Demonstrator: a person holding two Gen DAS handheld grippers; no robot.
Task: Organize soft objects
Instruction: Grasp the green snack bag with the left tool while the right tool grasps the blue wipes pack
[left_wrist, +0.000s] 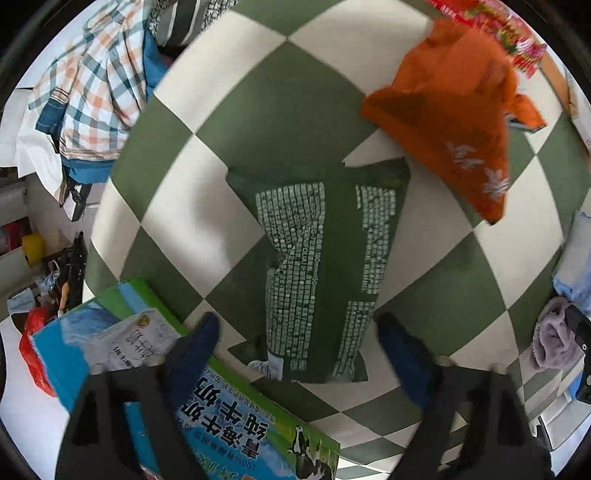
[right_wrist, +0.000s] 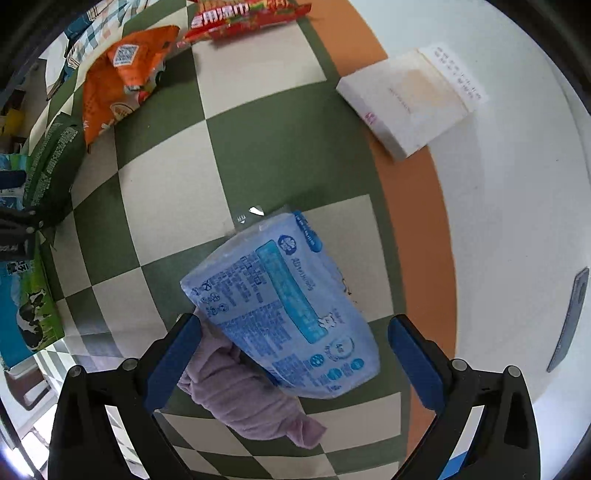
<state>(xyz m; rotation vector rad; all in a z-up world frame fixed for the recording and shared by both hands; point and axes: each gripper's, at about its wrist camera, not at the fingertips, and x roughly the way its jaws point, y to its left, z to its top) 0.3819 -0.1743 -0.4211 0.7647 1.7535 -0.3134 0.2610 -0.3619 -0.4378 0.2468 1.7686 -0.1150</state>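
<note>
Both jaws released, my grip on nothing. Left gripper (left_wrist: 295, 332) straddles near end of green pouch (left_wrist: 325, 266), long axis running straight ahead. Blue wipes pack (right_wrist: 284, 306) lies between right gripper (right_wrist: 295, 343) fingers, over purple cloth (right_wrist: 243, 398).

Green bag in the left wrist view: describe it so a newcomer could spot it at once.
Start from the green-and-white checkered cloth covering the table. In the middle of it, just ahead of the open left claw, lies the dark green bag, flat on the cloth. Unlike the orange bag beyond it and the blue milk carton beside it, its back is covered in blocks of small white print.
</note>
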